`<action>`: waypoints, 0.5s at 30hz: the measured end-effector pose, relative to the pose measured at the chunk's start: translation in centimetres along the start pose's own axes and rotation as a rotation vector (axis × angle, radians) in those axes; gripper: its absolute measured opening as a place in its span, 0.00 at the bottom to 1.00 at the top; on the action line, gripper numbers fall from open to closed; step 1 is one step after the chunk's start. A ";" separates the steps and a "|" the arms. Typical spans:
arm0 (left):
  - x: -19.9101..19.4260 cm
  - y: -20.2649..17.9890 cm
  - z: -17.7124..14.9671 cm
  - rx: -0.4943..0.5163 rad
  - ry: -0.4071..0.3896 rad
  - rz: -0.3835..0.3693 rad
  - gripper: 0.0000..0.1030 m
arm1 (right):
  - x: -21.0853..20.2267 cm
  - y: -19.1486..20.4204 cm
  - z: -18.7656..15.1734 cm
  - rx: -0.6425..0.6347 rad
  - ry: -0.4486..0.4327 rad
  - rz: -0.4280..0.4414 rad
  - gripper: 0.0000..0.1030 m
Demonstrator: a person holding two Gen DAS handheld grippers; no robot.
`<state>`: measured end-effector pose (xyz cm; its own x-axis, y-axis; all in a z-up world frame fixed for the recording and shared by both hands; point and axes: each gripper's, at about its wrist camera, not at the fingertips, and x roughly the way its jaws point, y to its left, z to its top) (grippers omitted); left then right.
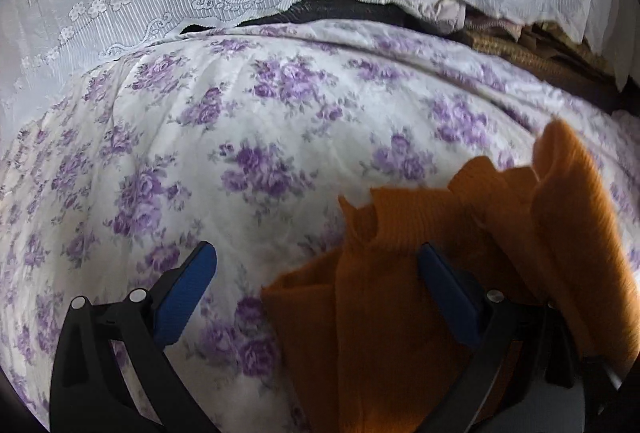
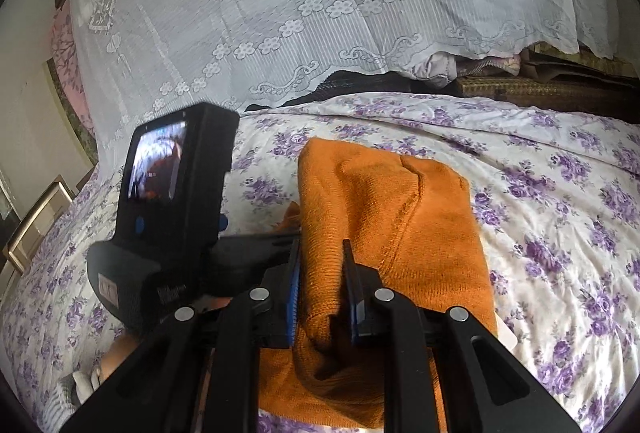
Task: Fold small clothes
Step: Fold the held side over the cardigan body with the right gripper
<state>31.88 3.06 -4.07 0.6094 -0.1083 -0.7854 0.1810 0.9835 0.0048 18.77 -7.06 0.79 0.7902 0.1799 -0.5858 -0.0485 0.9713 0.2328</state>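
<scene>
— Orange knit garment [image 2: 384, 217]?
— On the floral bedspread [image 2: 560, 193], bunched, long axis running away from the right tongs [image 2: 322, 285] toward the lace curtain [image 2: 320, 13].
— Right tongs?
— Clenched on a fold of the knit, near edge.
— Left tongs [image 1: 316, 297]?
— Released, spread wide, nothing pinched; the knit's ragged free edge [image 1: 360, 209] just ahead, to the right side of the gap, draped past the right finger [image 1: 448, 297].
— Nearer to that loose edge?
— Left, probably; needs a shift rightward before closing.

One orange knit garment [image 2: 384, 217], one floral bedspread [image 1: 200, 153], one lace cover [image 2: 280, 13], two grippers.
</scene>
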 end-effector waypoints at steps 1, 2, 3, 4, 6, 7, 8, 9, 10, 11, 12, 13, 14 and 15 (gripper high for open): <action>-0.2 0.4 0.1 -0.014 -0.010 -0.022 0.94 | 0.1 0.2 0.1 -0.001 -0.004 -0.002 0.18; -0.5 0.9 0.2 -0.035 -0.023 -0.038 0.93 | 0.2 0.3 0.3 0.003 -0.007 0.000 0.18; -0.7 1.3 0.3 -0.051 -0.032 -0.044 0.90 | 0.3 0.6 0.6 0.009 -0.006 0.009 0.18; -0.8 1.7 0.3 -0.065 -0.038 -0.054 0.85 | 0.4 0.8 0.8 0.018 -0.004 0.016 0.18; -1.0 2.9 0.2 -0.116 -0.033 -0.093 0.78 | 0.7 1.5 1.2 0.031 0.004 0.041 0.17; -1.0 3.7 0.1 -0.142 -0.029 -0.105 0.77 | 0.9 2.2 1.3 0.026 0.009 0.057 0.17; -1.1 4.6 0.0 -0.170 -0.027 -0.113 0.77 | 1.0 2.6 1.3 0.023 0.010 0.067 0.17; -1.2 5.2 -0.1 -0.186 -0.026 -0.117 0.77 | 1.1 3.1 1.2 0.021 0.012 0.079 0.17; -1.3 5.9 -0.4 -0.204 -0.025 -0.122 0.77 | 1.2 3.8 1.0 0.011 0.011 0.089 0.17; -1.5 6.5 -0.7 -0.218 -0.024 -0.121 0.77 | 1.2 4.4 0.8 -0.002 0.011 0.096 0.17; -1.6 7.2 -1.2 -0.235 -0.022 -0.114 0.77 | 1.3 4.9 0.5 -0.015 0.015 0.104 0.17; -1.6 7.5 -1.6 -0.241 -0.014 -0.103 0.77 | 1.4 5.1 0.2 -0.021 0.020 0.107 0.17; -1.3 7.5 -1.9 -0.237 0.003 -0.086 0.78 | 1.7 5.2 -0.1 -0.023 0.033 0.106 0.17; -0.9 7.4 -2.2 -0.224 0.025 -0.064 0.78 | 2.2 5.1 -0.6 -0.017 0.051 0.106 0.17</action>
<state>30.99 10.74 -4.64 0.5826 -0.1706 -0.7947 0.0411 0.9827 -0.1808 19.88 -1.67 0.22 0.7480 0.2890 -0.5975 -0.1410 0.9489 0.2824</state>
